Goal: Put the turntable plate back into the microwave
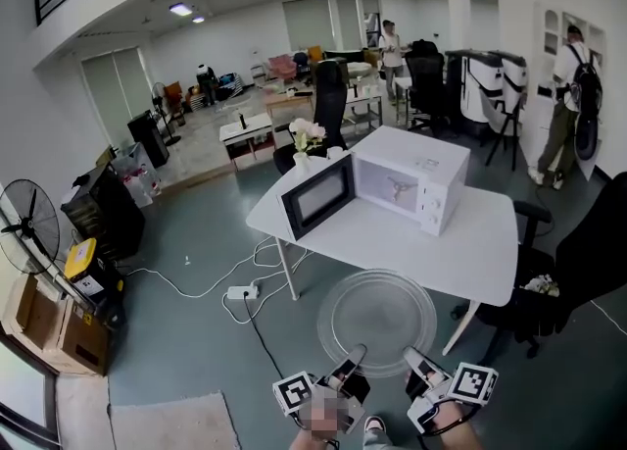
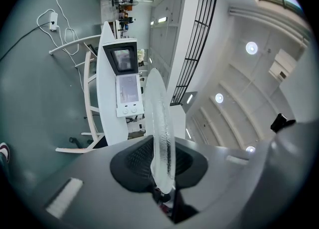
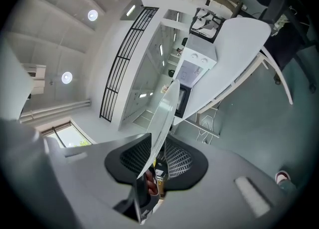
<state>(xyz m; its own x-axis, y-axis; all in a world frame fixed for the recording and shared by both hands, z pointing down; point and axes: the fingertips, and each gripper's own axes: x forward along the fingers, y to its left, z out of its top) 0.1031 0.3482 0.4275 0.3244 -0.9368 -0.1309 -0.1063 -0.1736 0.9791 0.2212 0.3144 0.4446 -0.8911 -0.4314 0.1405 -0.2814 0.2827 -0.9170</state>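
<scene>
I carry a round clear glass turntable plate (image 1: 377, 313) level above the floor, in front of the white table (image 1: 490, 242). My left gripper (image 1: 355, 356) is shut on its near left rim and my right gripper (image 1: 412, 357) is shut on its near right rim. In the left gripper view the plate (image 2: 160, 133) runs edge-on between the black pads. The right gripper view shows the plate (image 3: 163, 118) the same way. The white microwave (image 1: 409, 178) stands on the table with its door (image 1: 318, 195) swung open to the left, cavity facing me.
A vase of flowers (image 1: 305, 136) stands behind the microwave door. A black office chair (image 1: 578, 272) is at the table's right end. A power strip and cables (image 1: 241, 292) lie on the floor left of the table. A fan (image 1: 29, 227) stands far left. People stand at the back.
</scene>
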